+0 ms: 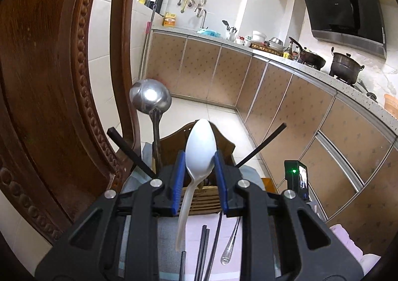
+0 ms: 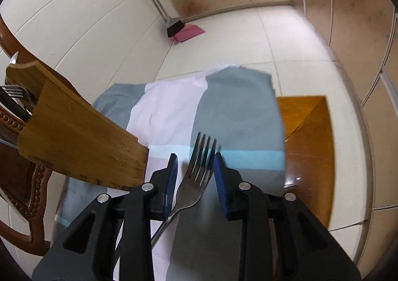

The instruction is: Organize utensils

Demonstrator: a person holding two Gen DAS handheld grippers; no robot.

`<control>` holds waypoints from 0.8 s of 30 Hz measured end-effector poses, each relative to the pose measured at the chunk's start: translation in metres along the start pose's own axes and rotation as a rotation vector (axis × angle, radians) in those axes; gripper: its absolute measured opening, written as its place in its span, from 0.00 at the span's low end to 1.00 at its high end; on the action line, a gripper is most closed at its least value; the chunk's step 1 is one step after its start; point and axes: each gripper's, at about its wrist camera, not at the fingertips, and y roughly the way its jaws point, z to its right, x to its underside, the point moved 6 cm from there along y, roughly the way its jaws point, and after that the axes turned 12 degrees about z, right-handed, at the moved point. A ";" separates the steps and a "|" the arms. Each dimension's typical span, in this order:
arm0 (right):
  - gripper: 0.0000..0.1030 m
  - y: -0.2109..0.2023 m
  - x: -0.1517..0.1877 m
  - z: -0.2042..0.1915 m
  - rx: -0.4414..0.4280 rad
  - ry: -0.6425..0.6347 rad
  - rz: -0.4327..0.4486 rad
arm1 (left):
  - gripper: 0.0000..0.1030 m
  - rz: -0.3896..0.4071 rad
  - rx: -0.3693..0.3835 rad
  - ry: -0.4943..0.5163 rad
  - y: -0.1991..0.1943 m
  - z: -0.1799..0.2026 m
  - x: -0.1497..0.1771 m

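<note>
My left gripper (image 1: 200, 169) is shut on a white plastic spoon (image 1: 199, 146), bowl up between the blue pads and handle hanging down. Just behind it stands a bamboo utensil holder (image 1: 223, 141) with a steel ladle (image 1: 150, 97) and black chopsticks (image 1: 126, 149) sticking out. Below lie more chopsticks (image 1: 202, 251) on a cloth. My right gripper (image 2: 196, 176) is shut on a steel fork (image 2: 196, 169), tines forward, above the grey, white and blue cloth (image 2: 236, 112). In the right wrist view the holder (image 2: 74, 136) is at the left, with forks (image 2: 12, 92) in it.
A carved wooden chair back (image 1: 49, 82) rises close on the left. The cloth covers a wooden table (image 2: 306, 136). A small black device with a green light (image 1: 297, 179) stands right of the holder. A broom and pink dustpan (image 2: 184, 29) lean at the far wall.
</note>
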 end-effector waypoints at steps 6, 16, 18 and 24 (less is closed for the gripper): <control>0.03 -0.021 0.001 -0.006 -0.053 0.010 0.027 | 0.14 -0.013 -0.009 -0.009 0.006 -0.002 0.005; 0.02 -0.111 0.018 -0.045 -0.046 -0.117 0.105 | 0.10 -0.096 0.018 0.045 -0.001 0.005 0.027; 0.02 -0.120 0.029 -0.044 -0.035 -0.125 0.106 | 0.12 -0.174 0.025 0.089 0.002 0.006 0.049; 0.03 -0.114 0.051 -0.030 -0.014 -0.089 0.091 | 0.27 -0.376 0.108 0.246 -0.009 0.016 0.123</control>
